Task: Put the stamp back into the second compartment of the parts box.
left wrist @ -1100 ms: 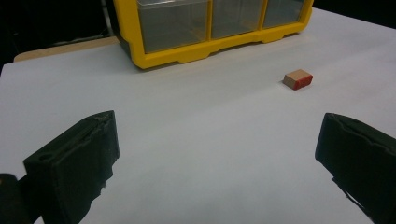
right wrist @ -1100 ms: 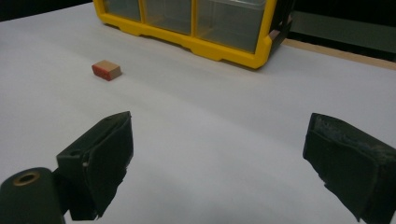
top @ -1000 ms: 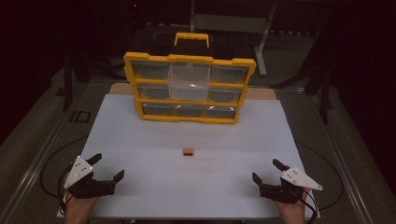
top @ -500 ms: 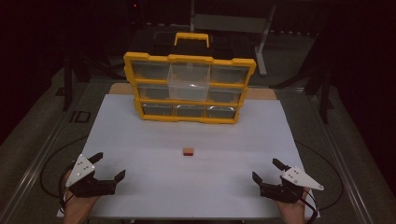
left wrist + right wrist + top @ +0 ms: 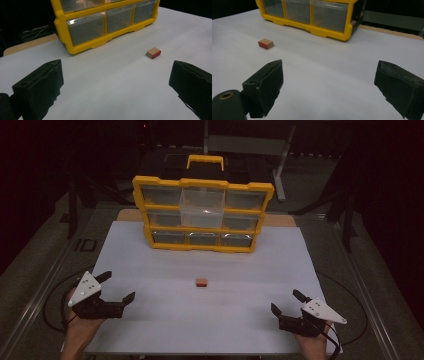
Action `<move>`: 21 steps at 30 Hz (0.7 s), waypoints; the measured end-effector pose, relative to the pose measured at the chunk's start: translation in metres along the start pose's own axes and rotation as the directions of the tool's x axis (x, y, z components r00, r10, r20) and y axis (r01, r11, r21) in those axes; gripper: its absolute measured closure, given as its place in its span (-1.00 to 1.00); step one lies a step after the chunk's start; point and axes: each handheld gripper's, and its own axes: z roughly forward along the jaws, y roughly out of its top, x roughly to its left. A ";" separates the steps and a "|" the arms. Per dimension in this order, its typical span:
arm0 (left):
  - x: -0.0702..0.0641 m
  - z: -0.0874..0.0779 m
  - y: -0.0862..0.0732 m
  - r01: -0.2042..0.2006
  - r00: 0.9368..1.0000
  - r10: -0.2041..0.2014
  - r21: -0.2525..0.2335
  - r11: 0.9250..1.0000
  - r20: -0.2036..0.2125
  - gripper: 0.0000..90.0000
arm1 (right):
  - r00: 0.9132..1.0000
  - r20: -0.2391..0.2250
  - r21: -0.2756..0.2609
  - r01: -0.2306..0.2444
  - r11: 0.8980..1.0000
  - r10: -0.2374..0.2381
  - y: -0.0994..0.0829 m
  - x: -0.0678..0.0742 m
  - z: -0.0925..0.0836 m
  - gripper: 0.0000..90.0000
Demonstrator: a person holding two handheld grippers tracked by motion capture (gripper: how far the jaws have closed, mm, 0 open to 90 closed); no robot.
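A small tan block with a red side (image 5: 201, 282) lies on the white table (image 5: 210, 330), near its middle; the same block (image 5: 153, 53) (image 5: 265, 43) shows in both gripper views. A yellow drawer organizer (image 5: 203, 212) with clear drawers stands upright at the back; its top middle drawer (image 5: 202, 207) is pulled out. My left gripper (image 5: 119, 287) rests open at the front left, nothing between its jaws. At the front right my right gripper (image 5: 287, 302) is open and empty too. Both stand well apart from the block.
The organizer's lower drawers (image 5: 86, 27) (image 5: 329, 13) are shut. Dark floor and metal frames (image 5: 280, 155) surround the table. Cables (image 5: 55, 295) loop off the table's left and right edges. A wooden board (image 5: 392, 32) shows under the white sheet at the back.
My left gripper has shifted slightly and tilted; the right gripper, the block and the organizer stay where they were.
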 end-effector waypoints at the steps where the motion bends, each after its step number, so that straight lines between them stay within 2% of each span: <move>1: 0.000 0.001 0.002 -0.006 1.000 0.006 -0.001 1.000 0.011 -1.00 | 1.000 0.006 0.004 0.001 1.000 -0.001 0.000 0.000 0.000 -0.81; 6: 0.001 0.006 0.009 -0.029 0.999 0.029 0.003 1.000 0.026 -1.00 | 1.000 0.013 -0.002 -0.009 1.000 0.009 -0.002 0.000 0.000 -0.81; 7: 0.001 0.012 0.016 -0.042 0.998 0.042 0.009 0.999 0.039 -1.00 | 1.000 0.014 0.000 -0.014 1.000 0.014 -0.002 -0.001 0.000 -0.81; 9: 0.001 0.012 0.016 -0.042 0.998 0.042 0.009 0.999 0.039 -1.00 | 1.000 0.015 0.000 -0.016 1.000 0.016 -0.003 -0.001 0.000 -0.81; 10: 0.001 0.019 0.023 -0.050 0.998 0.049 0.011 0.999 0.049 -1.00 | 1.000 0.014 0.000 -0.014 1.000 0.014 -0.003 0.000 0.000 -0.81; 12: 0.001 0.024 0.026 -0.055 0.997 0.054 0.015 0.998 0.057 -1.00 | 1.000 0.013 0.003 -0.011 1.000 0.011 -0.003 0.000 0.000 -0.81; 21: 0.000 0.042 0.036 -0.077 0.993 0.072 0.049 0.996 0.090 -1.00 | 1.000 0.000 0.010 -0.006 1.000 0.006 -0.003 0.003 0.004 -0.81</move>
